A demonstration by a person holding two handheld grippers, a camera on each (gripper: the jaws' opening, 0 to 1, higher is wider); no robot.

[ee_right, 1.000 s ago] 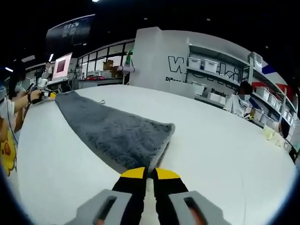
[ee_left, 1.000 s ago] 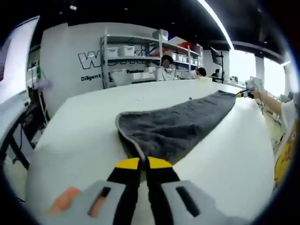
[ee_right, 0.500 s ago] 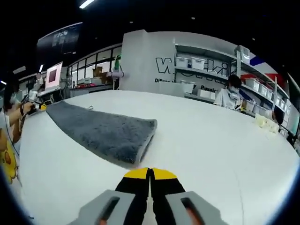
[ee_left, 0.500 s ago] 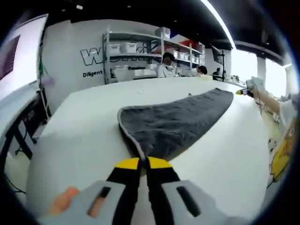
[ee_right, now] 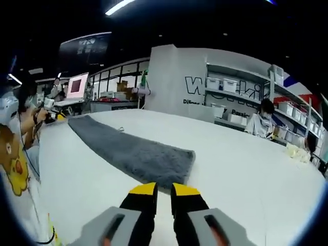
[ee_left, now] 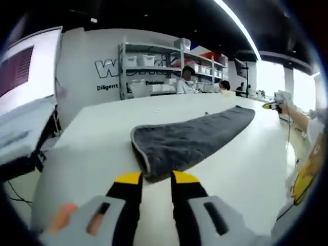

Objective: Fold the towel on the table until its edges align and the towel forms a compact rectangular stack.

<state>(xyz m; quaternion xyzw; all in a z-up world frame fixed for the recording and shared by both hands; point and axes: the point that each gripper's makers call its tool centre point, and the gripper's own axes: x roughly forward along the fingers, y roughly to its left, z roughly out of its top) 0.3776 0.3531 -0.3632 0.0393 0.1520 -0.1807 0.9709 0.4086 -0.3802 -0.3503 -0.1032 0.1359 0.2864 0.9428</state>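
Note:
A dark grey towel (ee_left: 189, 137) lies folded into a long strip on the white table (ee_left: 92, 148). In the left gripper view its near rounded end rests on the table just ahead of my left gripper (ee_left: 157, 179), which is open with nothing between its jaws. In the right gripper view the towel (ee_right: 133, 154) runs away to the left, and its other end lies flat just ahead of my right gripper (ee_right: 164, 189), whose jaws stand slightly open and hold nothing. The right gripper's yellow tip (ee_left: 270, 106) shows small at the towel's far end.
The person's hand (ee_right: 38, 115) and clothing sit at the table's edge. Shelves with white bins (ee_left: 154, 64) and seated people (ee_right: 264, 115) stand beyond the far side. A monitor (ee_right: 77, 85) is at the back left. Bare table surrounds the towel.
Both grippers have let go of the towel's ends and opened. The towel's ends have dropped flat onto the table, and both grippers have drawn back a little.

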